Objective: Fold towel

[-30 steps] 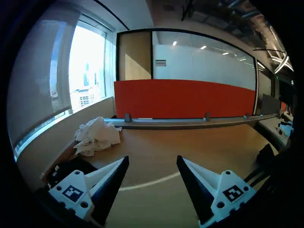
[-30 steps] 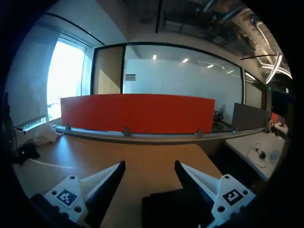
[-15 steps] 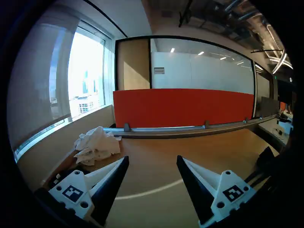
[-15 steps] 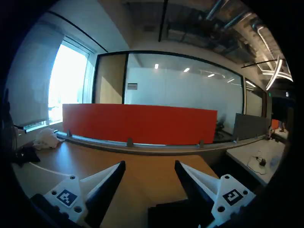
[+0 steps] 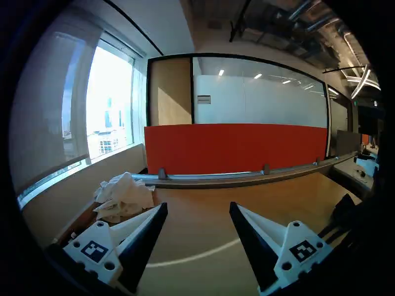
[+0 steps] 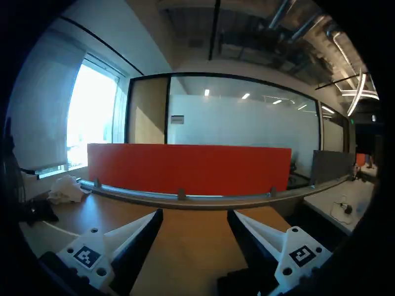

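A crumpled white towel (image 5: pixel 122 196) lies in a heap on the wooden desk (image 5: pixel 207 222), at the far left by the window wall. In the right gripper view the same towel (image 6: pixel 66 190) is small and far off to the left. My left gripper (image 5: pixel 197 209) is open and holds nothing; the towel sits just beyond and left of its left finger. My right gripper (image 6: pixel 193 216) is open too, low over the desk (image 6: pixel 192 237) and well away from the towel.
A red divider panel (image 5: pixel 237 146) on a metal rail (image 5: pixel 212 175) closes the desk's far side. A window (image 5: pixel 106 121) is at left. Dark objects sit at the desk's left edge (image 6: pixel 37 211) and right edge (image 5: pixel 345 209). Another desk with cables (image 6: pixel 340 207) stands at right.
Both views have tilted upward, showing more ceiling and less desk. The towel has slid lower and closer to the left gripper's left finger. Both grippers stay open.
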`<state>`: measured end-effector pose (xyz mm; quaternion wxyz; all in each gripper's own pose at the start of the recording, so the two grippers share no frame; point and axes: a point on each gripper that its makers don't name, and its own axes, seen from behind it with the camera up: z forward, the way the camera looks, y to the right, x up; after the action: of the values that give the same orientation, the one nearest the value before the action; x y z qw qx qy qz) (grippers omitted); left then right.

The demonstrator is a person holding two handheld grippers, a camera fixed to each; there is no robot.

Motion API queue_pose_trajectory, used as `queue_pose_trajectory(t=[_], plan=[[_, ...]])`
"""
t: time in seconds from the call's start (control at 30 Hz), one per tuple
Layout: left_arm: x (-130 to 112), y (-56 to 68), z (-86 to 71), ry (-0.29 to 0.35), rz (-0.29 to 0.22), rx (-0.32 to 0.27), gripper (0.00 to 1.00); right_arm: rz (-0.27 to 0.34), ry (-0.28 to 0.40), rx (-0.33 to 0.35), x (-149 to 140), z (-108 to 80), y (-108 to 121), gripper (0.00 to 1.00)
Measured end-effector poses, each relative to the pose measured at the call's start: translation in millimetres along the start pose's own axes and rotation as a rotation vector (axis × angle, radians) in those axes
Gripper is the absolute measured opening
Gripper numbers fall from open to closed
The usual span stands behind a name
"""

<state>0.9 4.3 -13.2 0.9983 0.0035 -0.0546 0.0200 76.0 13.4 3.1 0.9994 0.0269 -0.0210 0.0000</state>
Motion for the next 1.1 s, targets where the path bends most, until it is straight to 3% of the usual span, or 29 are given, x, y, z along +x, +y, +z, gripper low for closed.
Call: queue_pose_trajectory(t=[0.4,0.8,1.1], plan=[[-4,-0.8,6.7,0.010,0.001,-0.010,0.93,0.011,0.000,-0.010,1,5.9,-20,1.00],[-34,6.8,13.9,0.022,-0.009,-0.031,0.93,0.017,0.008,-0.028,-13,2.3,-30,1.00],[-52,3.5,19.9,0.061,0.034,-0.031,0.93,-0.010,0.021,-0.034,-21,-2.8,-42,1.00]])
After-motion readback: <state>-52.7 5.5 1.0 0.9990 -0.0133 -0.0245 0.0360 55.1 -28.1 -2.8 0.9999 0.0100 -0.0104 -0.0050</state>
